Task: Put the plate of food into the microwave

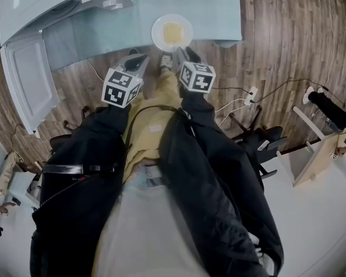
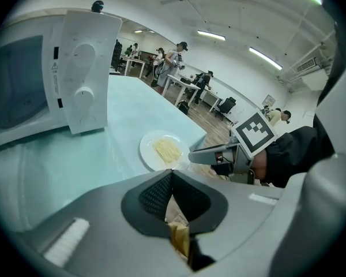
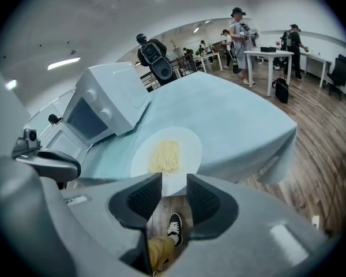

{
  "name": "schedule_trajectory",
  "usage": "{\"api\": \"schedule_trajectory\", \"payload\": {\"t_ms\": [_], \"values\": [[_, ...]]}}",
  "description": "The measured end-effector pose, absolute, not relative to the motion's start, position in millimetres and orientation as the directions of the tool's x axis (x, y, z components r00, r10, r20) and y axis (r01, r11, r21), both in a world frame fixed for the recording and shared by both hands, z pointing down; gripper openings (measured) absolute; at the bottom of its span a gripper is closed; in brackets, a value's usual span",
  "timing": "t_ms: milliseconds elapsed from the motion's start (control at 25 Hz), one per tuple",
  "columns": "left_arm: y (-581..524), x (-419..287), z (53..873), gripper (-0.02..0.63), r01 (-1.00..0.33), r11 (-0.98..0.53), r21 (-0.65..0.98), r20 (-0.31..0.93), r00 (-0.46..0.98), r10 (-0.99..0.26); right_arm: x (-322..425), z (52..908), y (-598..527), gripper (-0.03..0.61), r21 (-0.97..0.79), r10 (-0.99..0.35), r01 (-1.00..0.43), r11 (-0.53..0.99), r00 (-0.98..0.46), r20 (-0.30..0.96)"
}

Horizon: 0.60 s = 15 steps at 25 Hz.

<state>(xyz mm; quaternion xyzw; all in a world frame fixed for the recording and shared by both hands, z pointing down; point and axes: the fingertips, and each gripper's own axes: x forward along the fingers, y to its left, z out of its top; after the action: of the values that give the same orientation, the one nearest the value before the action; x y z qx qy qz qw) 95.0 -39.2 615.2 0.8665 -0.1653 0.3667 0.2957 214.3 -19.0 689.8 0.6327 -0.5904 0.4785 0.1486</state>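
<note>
At the near edge of the table point(image 1: 213, 10), a plate point(image 1: 172, 32) of food is faced by two grippers.

The microwave point(image 1: 63, 2) is cut off by the head view's corner, and its inside cannot be made out behind the open door point(image 1: 27, 79). The right gripper point(image 3: 174, 180) is held with jaws released; whether the plate's rim lies between them cannot be told. The left gripper point(image 2: 172, 173) is clenched on nothing. The plate is round and white, with a flat heap of pale yellow strands point(image 3: 165, 156) at its middle.
</note>
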Motion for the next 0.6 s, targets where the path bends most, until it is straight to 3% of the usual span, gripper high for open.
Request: {"api": "schedule_trajectory", "payload": {"t_ms": [240,600], "values": [[-37,99,620,-0.005,-0.500,-0.773,0.390,0.740,0.670,-0.060,226,702,-18,0.150,-0.416,-0.599,-0.851,-0.321,-0.158,0.785],[-41,92,623,-0.005,-0.527,-0.754,0.391,0.746,0.661,-0.075,208,722,-23,0.153,-0.608,-0.616,-0.707,-0.362,-0.308,0.725]]}}
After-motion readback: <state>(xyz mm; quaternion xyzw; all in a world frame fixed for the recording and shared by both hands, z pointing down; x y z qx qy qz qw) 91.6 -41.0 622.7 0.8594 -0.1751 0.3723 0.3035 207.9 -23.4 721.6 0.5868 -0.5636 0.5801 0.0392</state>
